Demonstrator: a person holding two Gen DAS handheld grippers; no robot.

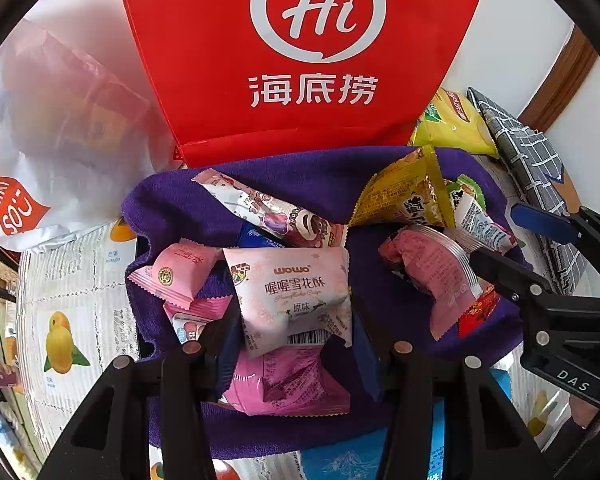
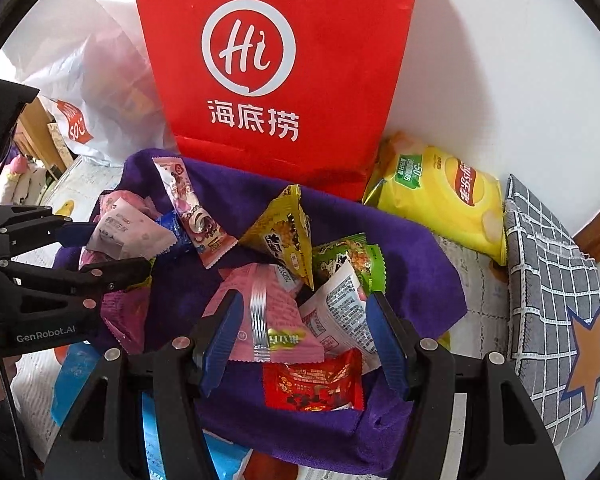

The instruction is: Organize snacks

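Several small snack packets lie on a purple towel (image 1: 332,184) (image 2: 420,256). My left gripper (image 1: 296,344) is open, its jaws astride a pale pink "wowo" packet (image 1: 296,292) with a pink packet (image 1: 292,384) under it. My right gripper (image 2: 304,340) is open, its jaws astride a pink packet (image 2: 268,320), a white packet (image 2: 340,312) and a red packet (image 2: 312,384). A yellow triangular packet (image 1: 404,196) (image 2: 288,232) lies in the middle. The right gripper shows in the left wrist view (image 1: 500,240), the left one in the right wrist view (image 2: 104,252).
A red "Hi" paper bag (image 1: 300,60) (image 2: 276,72) stands behind the towel. A white plastic bag (image 1: 56,128) (image 2: 92,80) is at the left. A yellow chip bag (image 2: 440,196) (image 1: 456,124) and a grey checked cushion (image 2: 552,288) lie at the right.
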